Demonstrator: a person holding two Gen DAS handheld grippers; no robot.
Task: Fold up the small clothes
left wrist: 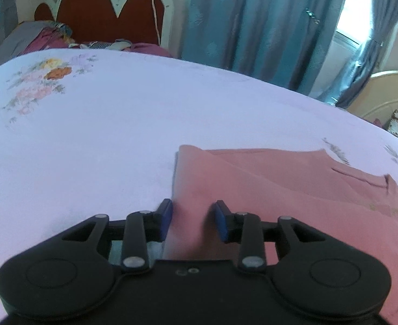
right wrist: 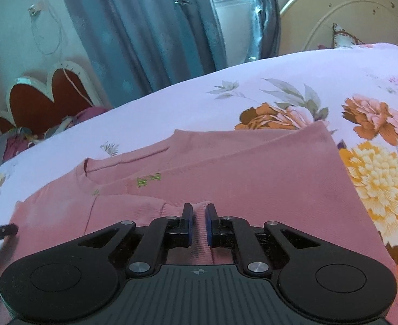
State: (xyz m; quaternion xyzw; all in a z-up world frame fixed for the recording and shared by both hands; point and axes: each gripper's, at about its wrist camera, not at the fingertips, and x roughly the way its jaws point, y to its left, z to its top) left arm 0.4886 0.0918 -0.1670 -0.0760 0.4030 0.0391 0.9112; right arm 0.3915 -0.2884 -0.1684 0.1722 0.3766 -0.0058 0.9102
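On a bed spread with a pale lilac floral sheet (left wrist: 104,124), we see a dusty-pink knitted top (right wrist: 226,178) lying flat and partly folded, its neckline toward the far edge and a small yellow-green mark showing below the collar. Our right gripper (right wrist: 199,226) sits low over the near part of the garment, its blue-padded fingers (right wrist: 189,224) drawn narrow and pinching a ribbed ridge of the pink fabric that rises between them. Our left gripper (left wrist: 193,222) hangs at the garment's left edge, where the pink cloth meets the sheet; its fingers (left wrist: 166,216) stand partly apart, with cloth lying in the gap, though we cannot tell whether the pads press on it. In the right wrist view, a dark tip of the other tool (right wrist: 7,228) pokes in at the left border beside the top's corner. Behind the bed we see teal curtains (left wrist: 266,27) beside a bright window, a red scalloped headboard with a white rim (left wrist: 101,13), and a heap of mixed clothes (left wrist: 47,38) below it.
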